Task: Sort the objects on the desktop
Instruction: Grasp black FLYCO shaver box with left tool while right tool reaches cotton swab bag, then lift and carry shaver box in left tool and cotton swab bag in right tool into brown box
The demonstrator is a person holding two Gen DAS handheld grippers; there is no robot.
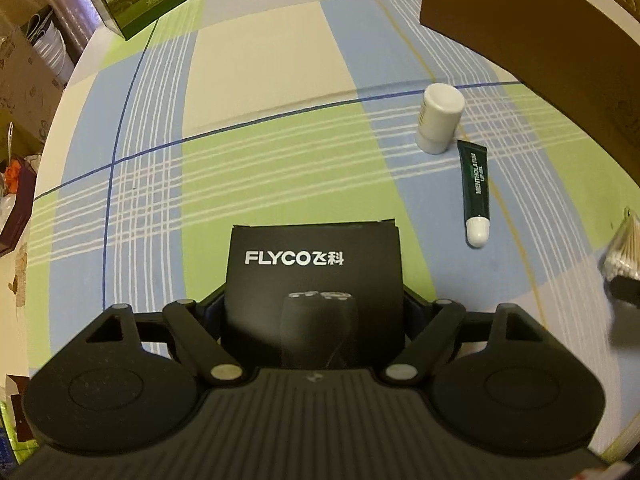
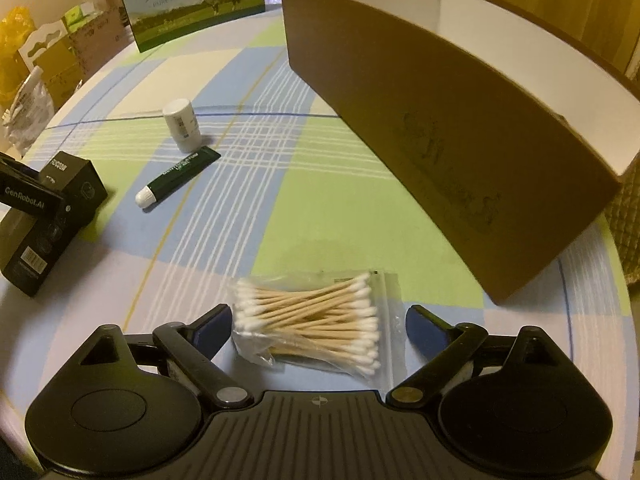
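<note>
Black Flyco box (image 1: 314, 276) sits between the fingers of your left gripper (image 1: 314, 312), both pads against its sides: pinched, with the box low over the checked tablecloth (image 1: 256, 80) near the table's left edge. From the right wrist view the same box (image 2: 60, 200) looks tilted, one end on or close to the cloth; contact cannot be told. Swab bag (image 2: 316, 324), a clear zip bag of wooden cotton swabs, lies flat on the cloth between the fingers of your right gripper (image 2: 320, 320); fingers spread wide, blue pads clear of the bag on both sides. Ahead, a green lip-gel tube (image 2: 176, 176) lies on its side, white cap toward the Flyco box. A white bottle (image 2: 182, 124) stands upright just beyond the tube's flat end. Open brown carton (image 2: 420, 120), white inside, stands to the right of the swabs. A milk box (image 2: 192, 0) stands at the far edge.
</note>
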